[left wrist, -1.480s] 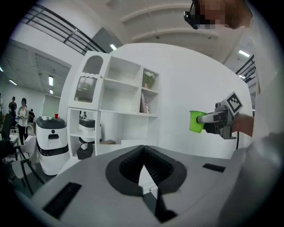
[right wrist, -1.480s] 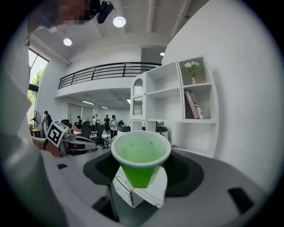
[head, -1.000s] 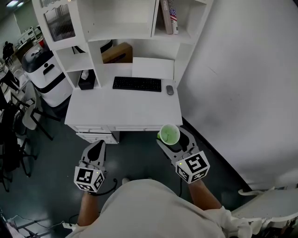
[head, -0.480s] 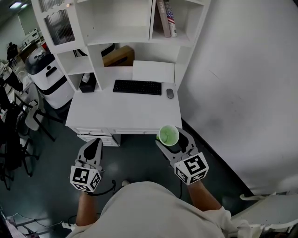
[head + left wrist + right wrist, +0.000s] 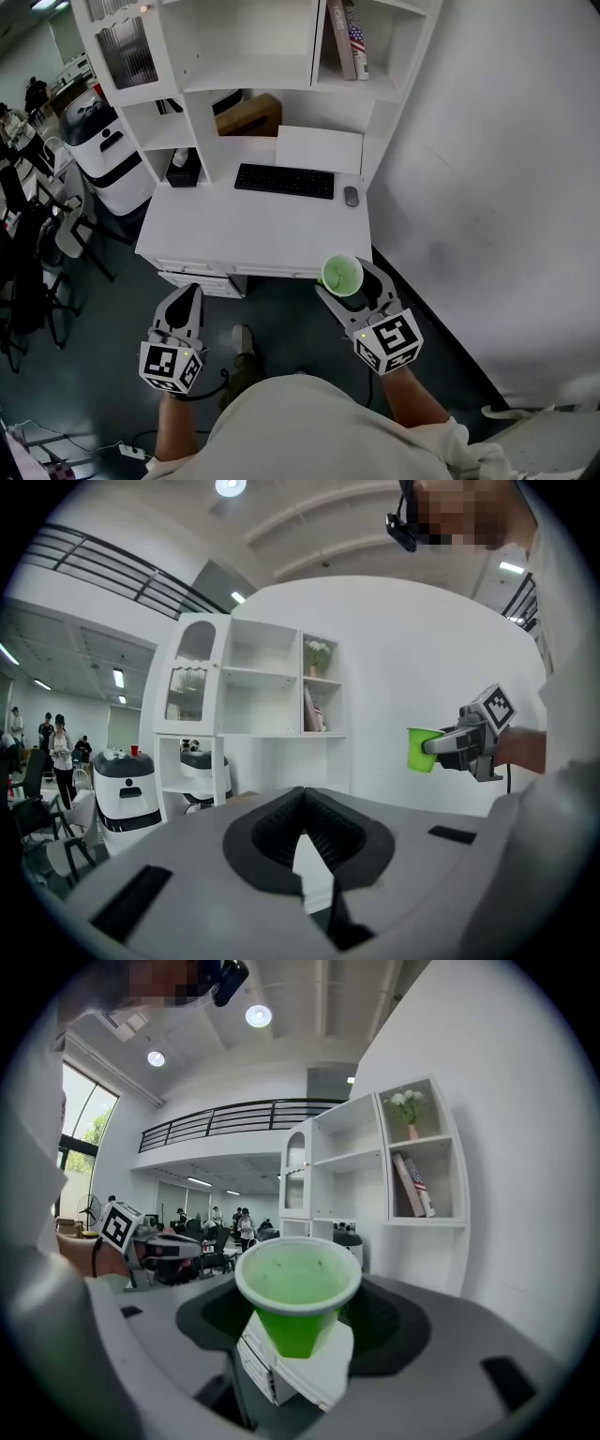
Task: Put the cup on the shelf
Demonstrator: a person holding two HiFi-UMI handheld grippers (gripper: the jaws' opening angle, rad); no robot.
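White desk (image 5: 253, 230) and shelf (image 5: 246, 82) stand ahead by the wall. Both arms reach forward, side by side, pointing almost flat. The right gripper (image 5: 351, 282) squeezes the green cup (image 5: 340, 274) upright, near the desk's front edge. The left gripper (image 5: 190, 293) has its jaws pressed together, holding nothing.

- Cup (image 5: 298, 1288): smooth, translucent green plastic.
- Surface (image 5: 253, 230): smooth, matt white.
- Shelf (image 5: 248, 70): smooth white finish.
- Left gripper fingers (image 5: 272, 832): dark, ribbed, matt.
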